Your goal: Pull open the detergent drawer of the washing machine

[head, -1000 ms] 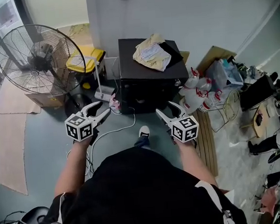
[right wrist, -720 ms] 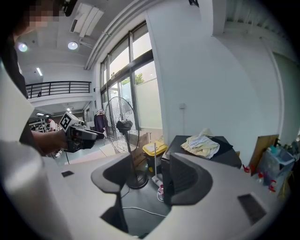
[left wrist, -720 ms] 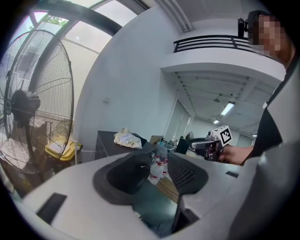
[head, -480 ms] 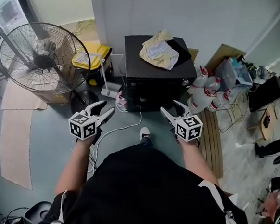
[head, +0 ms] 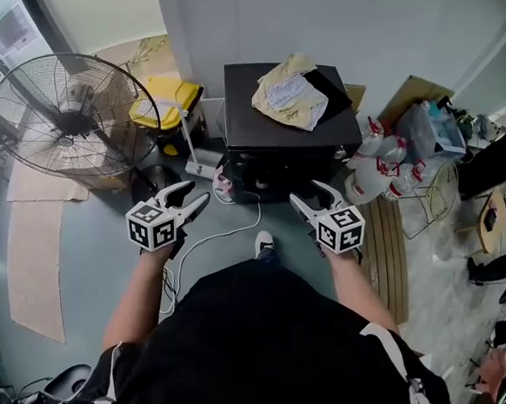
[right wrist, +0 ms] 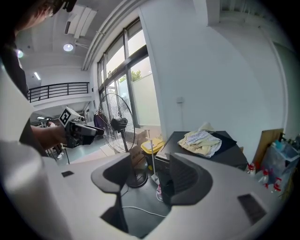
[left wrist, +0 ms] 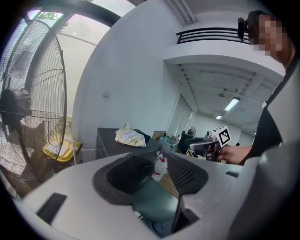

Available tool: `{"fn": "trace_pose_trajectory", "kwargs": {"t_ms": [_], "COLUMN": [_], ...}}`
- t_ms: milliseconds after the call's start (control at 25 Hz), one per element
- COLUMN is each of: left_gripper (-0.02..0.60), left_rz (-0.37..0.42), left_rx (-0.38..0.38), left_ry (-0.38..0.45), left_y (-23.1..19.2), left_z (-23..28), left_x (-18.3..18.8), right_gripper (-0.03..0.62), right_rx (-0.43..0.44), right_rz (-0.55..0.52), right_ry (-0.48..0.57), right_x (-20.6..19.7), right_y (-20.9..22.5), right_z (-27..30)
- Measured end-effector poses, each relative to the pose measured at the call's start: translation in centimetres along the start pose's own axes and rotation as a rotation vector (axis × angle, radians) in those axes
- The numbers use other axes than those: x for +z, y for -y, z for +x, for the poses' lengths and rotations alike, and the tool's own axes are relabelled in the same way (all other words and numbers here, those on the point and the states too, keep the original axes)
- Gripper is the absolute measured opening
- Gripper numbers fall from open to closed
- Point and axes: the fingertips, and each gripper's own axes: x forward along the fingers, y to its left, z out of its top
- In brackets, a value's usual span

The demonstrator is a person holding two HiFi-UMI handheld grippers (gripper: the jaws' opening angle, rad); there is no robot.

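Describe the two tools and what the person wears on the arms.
Both the left tool and right tool are pale grey, with two curved prongs lined by dark pads, and each carries a white cube with black square markers. The person wears a black short-sleeved shirt.

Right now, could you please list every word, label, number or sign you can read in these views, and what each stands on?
No legible text anywhere.
Left gripper and right gripper: their cubes carry black-and-white square patterns only, no letters or digits.
Bottles: red-and-white labels, too small to read.
Cloth on the washing machine: faint markings, too blurred to read.
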Motion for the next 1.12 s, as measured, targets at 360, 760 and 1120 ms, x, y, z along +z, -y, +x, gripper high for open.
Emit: {"fn": "trace_pose_trajectory", "kwargs": {"t_ms": [360, 760, 1120], "left_gripper": [0.227, 0.227, 0.227], "left_rz": [-0.044, -0.082, -0.119], "left_rx": [0.01, 0.043, 0.043], "left_ry": [-0.027, -0.063, -0.132], "left_y": [-3.0, -6.5, -9.1], "left_z": [4.7, 8.8, 12.5], "left_x": [0.6, 0.2, -2.2], "right_gripper": [0.262, 0.262, 0.262], "right_rx": [0.028, 0.068, 0.09], "right_rz": [0.008, 0.032, 0.058], "right_ry": [-0.067, -0.132, -0.204], "right_x": [0.0, -1.0, -3.2], "right_y": [4.1, 7.1, 9.5], "right_z": [4.0, 8.2, 11.9]}}
